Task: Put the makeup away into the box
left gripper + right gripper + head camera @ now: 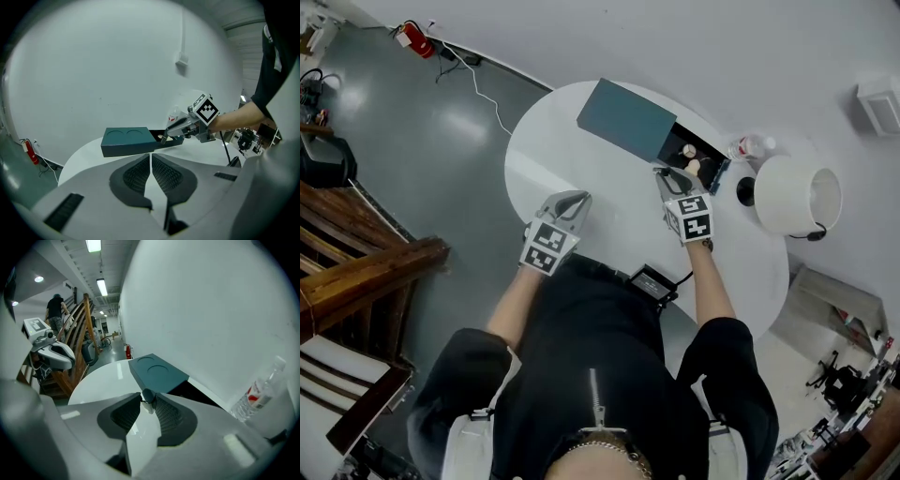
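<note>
A teal box [626,117] lies at the far side of the round white table [553,159]. Its lid is slid aside, leaving a dark open compartment [705,159] with small beige makeup items inside. My right gripper [664,173] hovers at the edge of that opening, shut on a small makeup item [147,398] with a dark cap and pale body. From the left gripper view, the right gripper [163,137] hangs over the box [126,140]. My left gripper [578,197] is above the bare tabletop left of the box, its jaws [150,157] together with nothing between them.
A clear water bottle [752,145] and a white lamp [797,195] stand to the right of the box. A black device with a cable [652,281] sits at the table's near edge. Wooden stairs [356,272] rise on the left.
</note>
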`<state>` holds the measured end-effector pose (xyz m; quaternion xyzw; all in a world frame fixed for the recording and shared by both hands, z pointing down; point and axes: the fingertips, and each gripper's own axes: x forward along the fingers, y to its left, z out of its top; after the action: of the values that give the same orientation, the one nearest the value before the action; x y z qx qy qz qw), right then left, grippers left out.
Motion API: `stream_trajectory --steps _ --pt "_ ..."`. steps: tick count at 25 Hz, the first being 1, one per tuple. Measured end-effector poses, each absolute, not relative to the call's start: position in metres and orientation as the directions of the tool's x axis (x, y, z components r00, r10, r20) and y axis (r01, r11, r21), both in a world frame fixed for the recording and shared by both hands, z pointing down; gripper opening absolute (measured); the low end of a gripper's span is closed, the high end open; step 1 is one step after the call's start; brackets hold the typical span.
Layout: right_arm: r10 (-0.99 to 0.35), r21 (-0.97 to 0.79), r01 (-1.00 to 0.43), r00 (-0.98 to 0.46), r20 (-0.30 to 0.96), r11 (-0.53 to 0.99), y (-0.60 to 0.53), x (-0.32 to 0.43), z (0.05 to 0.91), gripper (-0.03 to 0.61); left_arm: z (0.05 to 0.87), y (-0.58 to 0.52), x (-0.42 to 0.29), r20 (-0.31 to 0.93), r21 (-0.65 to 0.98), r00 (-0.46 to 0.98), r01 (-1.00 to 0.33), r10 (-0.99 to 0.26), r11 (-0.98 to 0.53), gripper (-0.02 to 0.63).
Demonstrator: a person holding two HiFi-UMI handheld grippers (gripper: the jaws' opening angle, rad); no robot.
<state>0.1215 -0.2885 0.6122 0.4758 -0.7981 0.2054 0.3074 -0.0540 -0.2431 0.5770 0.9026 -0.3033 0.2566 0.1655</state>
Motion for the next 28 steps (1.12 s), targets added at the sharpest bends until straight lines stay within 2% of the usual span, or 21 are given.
stream_trajectory --steps 5,12,28 --pt "-0.675 -0.034 -0.932 -0.287 0.680 0.362 -0.304 0.162 0.611 0.098 0.580 -0.252 -0.035 0.565 0.150 0.709 -0.591 -0.422 -0.793 0.021" --pt "-0.661 -0.060 -0.960 -0.234 0.713 0.275 -0.331 0.192 0.632 0.098 0.585 -0.271 -0.032 0.574 0.154 0.709 -0.584 -0.409 -0.797 0.021" --pt "-0.569 -0.054 -0.975 -0.170 0.805 0.216 -0.343 0.194 0.681 0.101 0.600 -0.296 -0.054 0.602 0.179 0.705 -0.576 -0.374 -0.798 0.021"
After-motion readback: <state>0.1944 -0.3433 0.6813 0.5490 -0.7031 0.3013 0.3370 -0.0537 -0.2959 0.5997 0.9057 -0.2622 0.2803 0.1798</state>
